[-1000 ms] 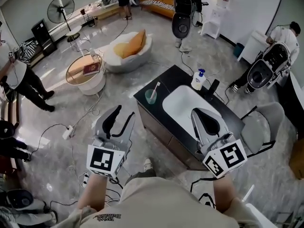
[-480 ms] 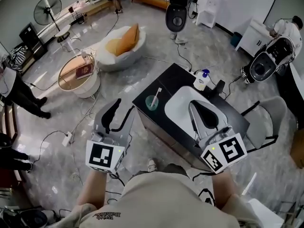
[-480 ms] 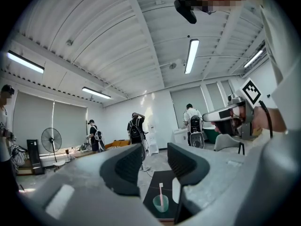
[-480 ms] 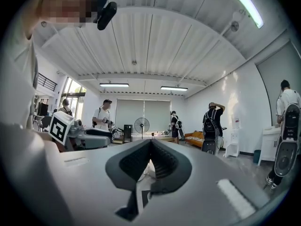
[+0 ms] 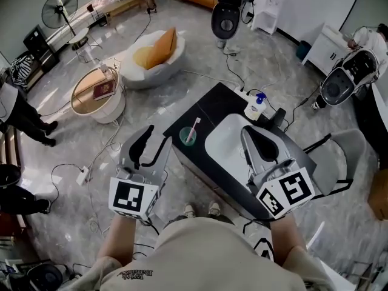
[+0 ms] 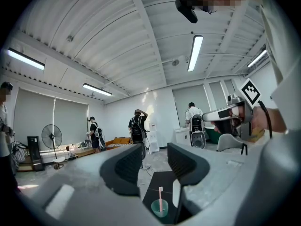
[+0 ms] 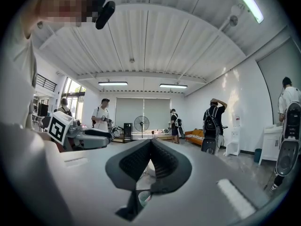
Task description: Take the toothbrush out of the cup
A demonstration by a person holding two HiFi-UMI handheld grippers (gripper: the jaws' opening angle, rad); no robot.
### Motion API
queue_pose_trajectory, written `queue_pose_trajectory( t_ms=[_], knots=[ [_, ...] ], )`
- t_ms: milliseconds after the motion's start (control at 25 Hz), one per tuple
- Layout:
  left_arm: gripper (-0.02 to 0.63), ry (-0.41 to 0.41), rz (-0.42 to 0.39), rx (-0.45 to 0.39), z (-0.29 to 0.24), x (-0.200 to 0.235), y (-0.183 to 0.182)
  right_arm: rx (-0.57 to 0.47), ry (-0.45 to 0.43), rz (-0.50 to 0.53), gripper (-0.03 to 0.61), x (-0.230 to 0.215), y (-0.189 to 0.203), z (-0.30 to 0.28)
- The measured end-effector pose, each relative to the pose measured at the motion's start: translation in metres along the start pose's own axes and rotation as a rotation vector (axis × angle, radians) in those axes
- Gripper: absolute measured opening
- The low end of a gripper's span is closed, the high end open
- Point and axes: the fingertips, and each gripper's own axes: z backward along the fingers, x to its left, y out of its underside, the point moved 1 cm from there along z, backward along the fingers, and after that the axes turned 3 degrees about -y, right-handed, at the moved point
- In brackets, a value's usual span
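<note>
The black table [image 5: 209, 105] carries one cup [image 5: 188, 138], one pink toothbrush [image 5: 193, 128], one pump bottle [image 5: 255, 106] and one white basin [image 5: 225, 145]. Above the table are two grippers, the left tongs [image 5: 151, 152] and the right tongs [image 5: 254, 145]. Left of the table are one book [image 5: 103, 90] and one fan [image 5: 59, 3]. Right of the table is one grey chair [image 5: 336, 156].

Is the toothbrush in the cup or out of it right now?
In the cup. The pink toothbrush stands leaning inside the green cup on the black counter, with nothing gripping it.
</note>
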Motion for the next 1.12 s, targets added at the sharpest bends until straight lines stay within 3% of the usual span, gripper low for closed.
queue_pose_trajectory(
  t_ms=[560, 1120],
  knots=[
    [0.179, 0.014, 0.016, 0.052, -0.052, -0.004, 0.034, 0.018, -0.011, -0.041, 0.003, -0.035, 0.016, -0.02],
    [0.179, 0.12, 0.031, 0.28, -0.143, -0.013, 0.178, 0.168, 0.0, -0.124, 0.003, -0.064, 0.099, -0.069]
  ],
)
